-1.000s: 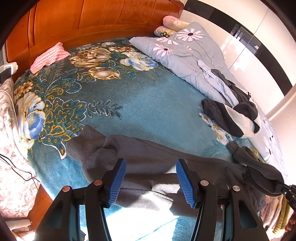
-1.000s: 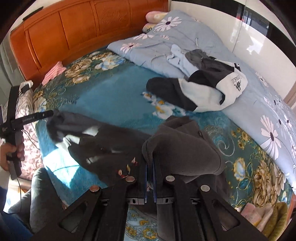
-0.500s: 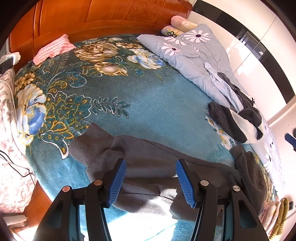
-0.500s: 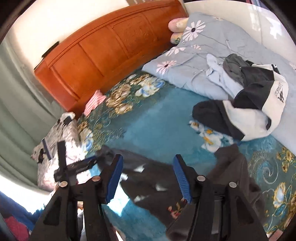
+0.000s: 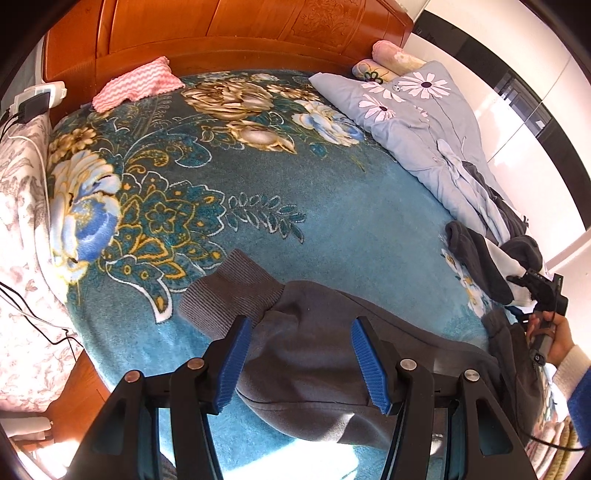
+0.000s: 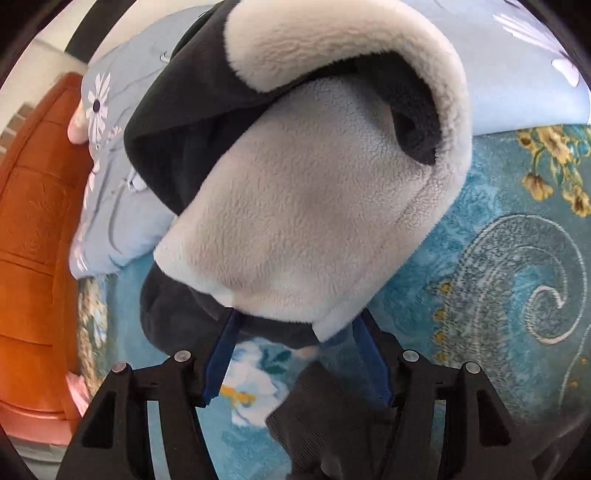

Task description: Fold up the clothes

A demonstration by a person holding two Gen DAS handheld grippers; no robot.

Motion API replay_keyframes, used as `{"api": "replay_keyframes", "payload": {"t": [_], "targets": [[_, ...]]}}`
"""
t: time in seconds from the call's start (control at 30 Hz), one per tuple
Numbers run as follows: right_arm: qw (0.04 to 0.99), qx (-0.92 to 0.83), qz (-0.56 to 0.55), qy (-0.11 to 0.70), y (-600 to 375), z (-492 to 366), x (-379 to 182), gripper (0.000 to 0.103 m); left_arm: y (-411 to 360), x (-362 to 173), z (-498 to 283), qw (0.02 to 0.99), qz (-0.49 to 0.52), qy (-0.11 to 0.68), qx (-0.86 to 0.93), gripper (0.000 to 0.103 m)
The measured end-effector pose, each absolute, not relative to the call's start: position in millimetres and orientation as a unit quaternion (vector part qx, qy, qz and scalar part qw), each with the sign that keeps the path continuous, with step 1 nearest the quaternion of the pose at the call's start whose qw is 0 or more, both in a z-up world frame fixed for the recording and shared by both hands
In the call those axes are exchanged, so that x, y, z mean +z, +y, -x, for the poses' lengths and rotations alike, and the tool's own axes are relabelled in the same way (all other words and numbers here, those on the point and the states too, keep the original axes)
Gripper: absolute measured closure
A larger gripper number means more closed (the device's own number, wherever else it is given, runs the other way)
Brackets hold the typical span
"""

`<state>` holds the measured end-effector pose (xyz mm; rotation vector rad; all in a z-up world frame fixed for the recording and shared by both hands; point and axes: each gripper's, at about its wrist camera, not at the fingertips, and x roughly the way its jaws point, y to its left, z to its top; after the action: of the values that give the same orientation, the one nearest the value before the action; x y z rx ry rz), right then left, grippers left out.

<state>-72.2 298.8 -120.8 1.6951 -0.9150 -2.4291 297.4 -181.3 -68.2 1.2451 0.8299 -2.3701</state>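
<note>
1. Left gripper point(image 5: 301, 363) gapes wide, holding nothing, over the grey sweatpants point(image 5: 332, 350) at the bed's point(image 5: 351, 221) near edge.
2. Right gripper point(image 6: 295, 354), spread too, noses against the black-and-white fleece point(image 6: 295, 206) near the quilt point(image 6: 110, 192).
3. Looks like reaching for another garment; closing on a fleece edge comes next.

Glossy orange-brown carved wooden headboard point(image 5: 221, 26); below it, a plush short-pile teal floral blanket point(image 5: 332, 206). Near the blanket's lower edge, matt grey fleece trousers point(image 5: 317, 354) with a ribbed knit cuff point(image 5: 229, 295). Black-and-cream fuzzy fleece garment point(image 6: 306, 221). Smooth pale-blue daisy-print cotton quilt point(image 5: 417, 122). Ridged blue rubber-like pads point(image 5: 232, 365) on matt black plastic fingers.
</note>
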Motion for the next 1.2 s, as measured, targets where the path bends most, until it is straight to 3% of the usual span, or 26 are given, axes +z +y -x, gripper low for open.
{"api": "replay_keyframes", "payload": {"t": [0.07,0.13,0.23,0.3,0.37,0.5,0.67,0.8,0.9,0.97,1.1,1.13,1.2], "targets": [[0.018,-0.791,-0.524,-0.317,300.9,77.8,-122.8,0.031,-182.3,-71.6,-297.4,0.169,-0.440,0.295,-0.831,0.042],[0.010,-0.794,-0.515,-0.324,298.7,82.8,-123.0,0.031,-184.5,-73.7,-297.0,0.169,-0.439,0.300,-0.830,0.042],[0.007,-0.804,-0.510,-0.306,281.5,84.9,-107.1,0.060,-188.9,-75.6,-295.3,0.171,-0.436,0.304,-0.830,0.042],[0.022,-0.814,-0.514,-0.271,261.3,89.8,-84.6,0.065,-191.8,-77.8,-293.4,0.170,-0.434,0.306,-0.830,0.042],[0.036,-0.829,-0.507,-0.234,244.7,103.9,-52.7,0.080,-194.5,-79.4,-291.3,0.167,-0.434,0.306,-0.831,0.042],[0.058,-0.868,-0.437,-0.227,232.0,152.5,41.5,0.091,-200.1,-77.3,-290.1,0.170,-0.434,0.296,-0.834,0.042],[0.061,-0.926,-0.312,-0.205,215.7,200.6,150.8,0.091,-205.0,-77.7,-294.3,0.176,-0.433,0.304,-0.830,0.043],[0.049,-0.905,-0.387,-0.172,199.9,225.5,116.7,0.090,-208.9,-78.0,-297.6,0.181,-0.432,0.310,-0.827,0.043],[0.063,-0.874,-0.448,-0.176,180.6,212.6,54.7,0.086,-210.6,-74.3,-300.7,0.187,-0.430,0.302,-0.830,0.042],[0.073,-0.852,-0.487,-0.178,167.7,204.0,13.4,0.068,-213.3,-72.6,-302.2,0.192,-0.431,0.296,-0.830,0.042],[0.121,-0.818,-0.541,-0.156,141.9,171.3,-28.9,0.052,-219.3,-73.9,-306.9,0.195,-0.426,0.308,-0.828,0.043],[0.133,-0.806,-0.559,-0.144,138.5,157.9,-34.9,0.039,-219.9,-74.4,-307.7,0.195,-0.424,0.311,-0.828,0.042],[0.154,-0.780,-0.596,-0.112,132.4,130.0,-47.4,0.036,-218.3,-75.8,-307.6,0.190,-0.426,0.314,-0.827,0.042]]}}
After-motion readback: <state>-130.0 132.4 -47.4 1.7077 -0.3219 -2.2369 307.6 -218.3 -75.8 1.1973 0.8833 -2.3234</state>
